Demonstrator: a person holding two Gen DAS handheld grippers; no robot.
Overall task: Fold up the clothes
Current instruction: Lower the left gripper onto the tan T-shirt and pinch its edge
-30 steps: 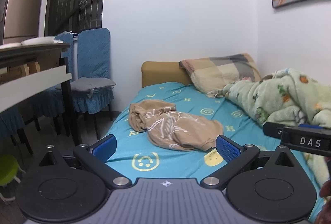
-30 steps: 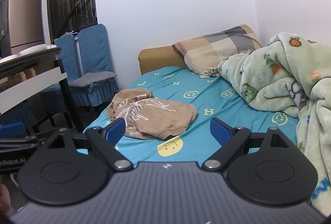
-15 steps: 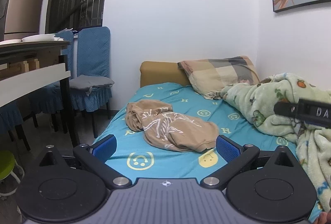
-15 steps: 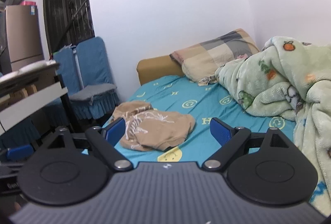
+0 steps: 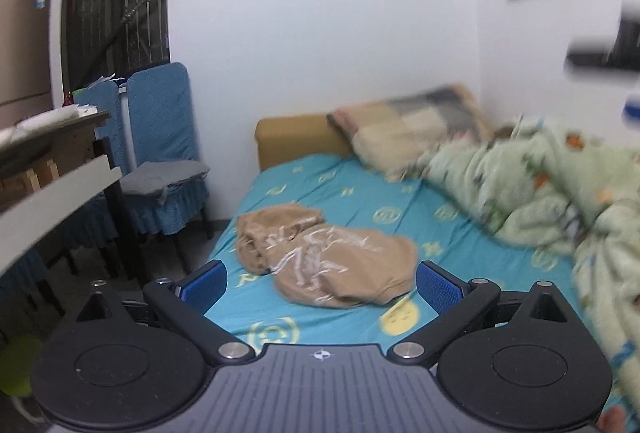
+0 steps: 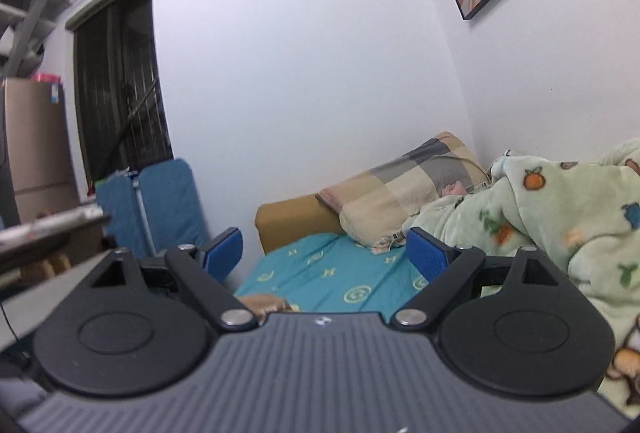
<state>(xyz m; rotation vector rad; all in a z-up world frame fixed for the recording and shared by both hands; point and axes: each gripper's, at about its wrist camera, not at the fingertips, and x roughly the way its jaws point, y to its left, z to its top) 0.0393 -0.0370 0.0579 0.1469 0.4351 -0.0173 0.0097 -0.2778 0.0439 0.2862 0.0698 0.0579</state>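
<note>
Blurred bed [image 5: 344, 193], tan garment [image 6: 260, 303] mostly hidden

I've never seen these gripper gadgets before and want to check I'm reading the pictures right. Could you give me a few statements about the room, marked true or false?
1. The tan garment lies crumpled on the teal bedsheet. True.
2. The left gripper is clamped on the garment. False: its jaws are open, short of it.
3. The right gripper holds the green fleece blanket. False: it is open and empty, tilted up toward the wall.
4. A checked pillow leans at the head of the bed. True.
5. Blue-covered chairs stand beside the bed. True.
</note>
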